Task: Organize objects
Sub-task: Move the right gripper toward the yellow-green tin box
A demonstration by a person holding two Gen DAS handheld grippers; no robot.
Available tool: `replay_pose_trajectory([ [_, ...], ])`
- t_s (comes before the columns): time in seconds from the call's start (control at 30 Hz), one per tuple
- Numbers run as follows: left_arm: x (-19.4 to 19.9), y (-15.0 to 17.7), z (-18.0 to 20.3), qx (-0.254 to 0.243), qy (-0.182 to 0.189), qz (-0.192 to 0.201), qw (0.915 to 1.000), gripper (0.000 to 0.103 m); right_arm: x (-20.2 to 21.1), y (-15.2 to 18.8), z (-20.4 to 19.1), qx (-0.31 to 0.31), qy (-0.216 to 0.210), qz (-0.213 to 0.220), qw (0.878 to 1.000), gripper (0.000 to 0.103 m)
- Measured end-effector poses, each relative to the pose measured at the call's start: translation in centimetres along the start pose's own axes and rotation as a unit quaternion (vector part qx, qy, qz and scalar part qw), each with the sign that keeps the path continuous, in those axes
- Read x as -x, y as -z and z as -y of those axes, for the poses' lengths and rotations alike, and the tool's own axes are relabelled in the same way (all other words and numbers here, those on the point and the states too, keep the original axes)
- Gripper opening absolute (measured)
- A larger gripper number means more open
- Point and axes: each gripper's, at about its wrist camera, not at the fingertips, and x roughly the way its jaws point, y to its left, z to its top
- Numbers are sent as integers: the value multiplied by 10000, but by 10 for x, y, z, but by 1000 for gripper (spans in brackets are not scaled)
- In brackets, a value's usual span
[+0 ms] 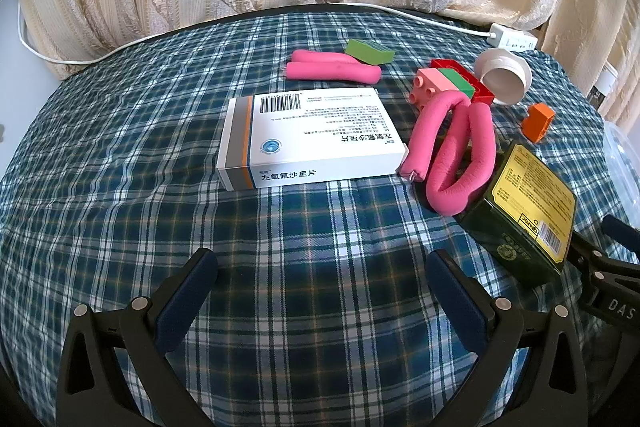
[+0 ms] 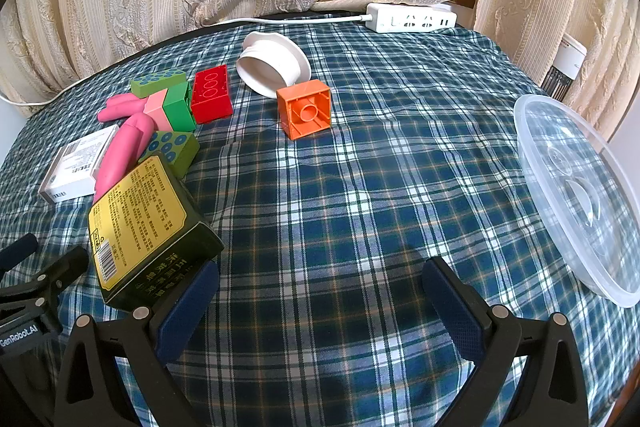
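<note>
Your things to sort lie scattered over the checked tablecloth, and nothing has gone into the clear plastic container at the right edge of the right wrist view, which looks empty and is probably where the loose pieces belong. In that view the orange block sits alone, studs down, just above centre, touching the tipped white lid behind it. The rest crowds the left side: a red block, green blocks with a pink block among them, the bent pink foam roller, and the dark box with the yellow label leaning over the lower green piece. The white medicine box lies flat at the centre of the left wrist view, with a second pink roller above it.

Your left gripper hangs over bare cloth at the bottom of its view, jaws spread as wide as they go, holding nothing, and aimed at the medicine box. Your right gripper is equally wide and empty; its left finger sits right by the dark box's lower corner, though I cannot tell whether it touches. Both stand wide, I judge, because no object has been picked yet.
</note>
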Motion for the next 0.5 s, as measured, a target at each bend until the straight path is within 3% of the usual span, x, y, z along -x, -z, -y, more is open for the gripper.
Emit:
replay_pose_trajectory([
  [0.5, 2, 3, 2, -15, 5, -10, 10000, 103, -1, -2, -1, 84, -48, -35, 9999, 103],
])
